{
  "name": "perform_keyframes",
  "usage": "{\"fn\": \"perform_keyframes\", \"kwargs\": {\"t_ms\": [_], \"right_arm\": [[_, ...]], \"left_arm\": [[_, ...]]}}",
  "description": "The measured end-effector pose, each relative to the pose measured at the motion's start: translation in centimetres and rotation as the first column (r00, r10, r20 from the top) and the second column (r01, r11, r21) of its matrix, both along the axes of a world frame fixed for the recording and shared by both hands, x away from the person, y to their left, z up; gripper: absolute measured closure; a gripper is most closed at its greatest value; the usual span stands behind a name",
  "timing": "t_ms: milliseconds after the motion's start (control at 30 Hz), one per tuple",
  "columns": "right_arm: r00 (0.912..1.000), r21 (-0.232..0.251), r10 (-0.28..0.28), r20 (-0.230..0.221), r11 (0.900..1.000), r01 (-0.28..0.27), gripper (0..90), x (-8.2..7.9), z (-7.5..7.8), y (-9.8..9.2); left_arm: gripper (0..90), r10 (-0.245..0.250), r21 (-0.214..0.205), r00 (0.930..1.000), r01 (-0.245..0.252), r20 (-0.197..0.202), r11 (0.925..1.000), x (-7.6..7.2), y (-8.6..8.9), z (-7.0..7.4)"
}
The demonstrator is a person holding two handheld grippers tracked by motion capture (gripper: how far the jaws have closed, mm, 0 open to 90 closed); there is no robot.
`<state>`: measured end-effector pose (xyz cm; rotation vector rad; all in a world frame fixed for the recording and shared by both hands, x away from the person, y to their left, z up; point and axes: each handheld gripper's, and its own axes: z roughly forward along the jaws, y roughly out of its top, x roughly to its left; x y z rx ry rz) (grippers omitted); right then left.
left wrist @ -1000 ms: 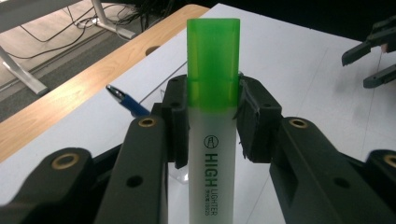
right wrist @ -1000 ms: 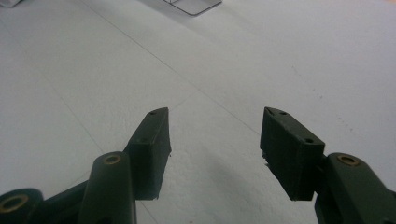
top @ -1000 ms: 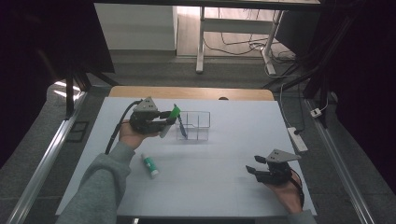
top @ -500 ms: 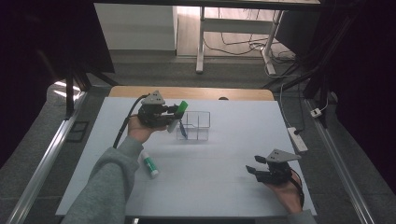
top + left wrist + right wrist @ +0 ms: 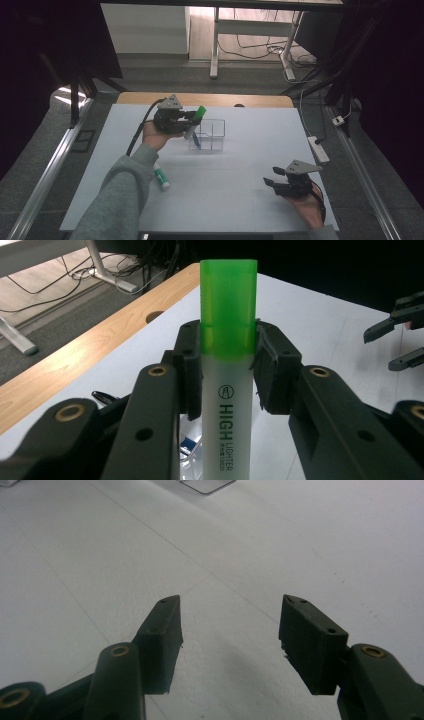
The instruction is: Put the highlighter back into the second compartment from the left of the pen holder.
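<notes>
My left gripper is shut on a highlighter with a white barrel and a green cap. It holds the highlighter tilted over the left side of a clear compartment organiser at the back of the white table. In the left gripper view the pads clamp the highlighter just below its cap. A dark blue pen stands inside the organiser. A second white marker with a green end lies on the table beside the left sleeve. My right gripper rests open near the front right, and its fingers hold nothing.
The white table top ends at a wooden strip along the back edge. A power strip lies off the right edge. Desk legs and cables stand on the floor beyond the table.
My left gripper has carried the highlighter to the right and toward the back, up to the organiser's left side. The right gripper has stayed where it was.
</notes>
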<state>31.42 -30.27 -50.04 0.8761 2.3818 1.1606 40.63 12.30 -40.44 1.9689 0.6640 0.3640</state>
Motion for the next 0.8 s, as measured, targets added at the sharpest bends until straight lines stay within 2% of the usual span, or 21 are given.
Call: {"fn": "perform_keyframes", "kwargs": {"t_ms": [433,600,800], "right_arm": [[1.0000,-0.006,-0.002,0.000,1.0000,0.002,42.4,0.0,-0.1,0.0],[1.0000,-0.001,-0.004,0.001,1.0000,0.004,42.3,0.0,-0.1,0.0],[1.0000,-0.007,-0.006,-0.002,1.0000,0.006,42.3,0.1,-0.1,-0.2]], "left_arm": [[66.3,-0.003,-0.031,0.9999,0.002,-0.011,0.9995,1.3,-1.0,0.2],[66.3,-0.003,-0.039,1.0000,0.003,-0.001,0.9992,2.1,-1.7,0.6],[66.3,0.011,-0.082,0.9999,-0.012,-0.007,0.9966,3.4,-2.4,0.7]]}}
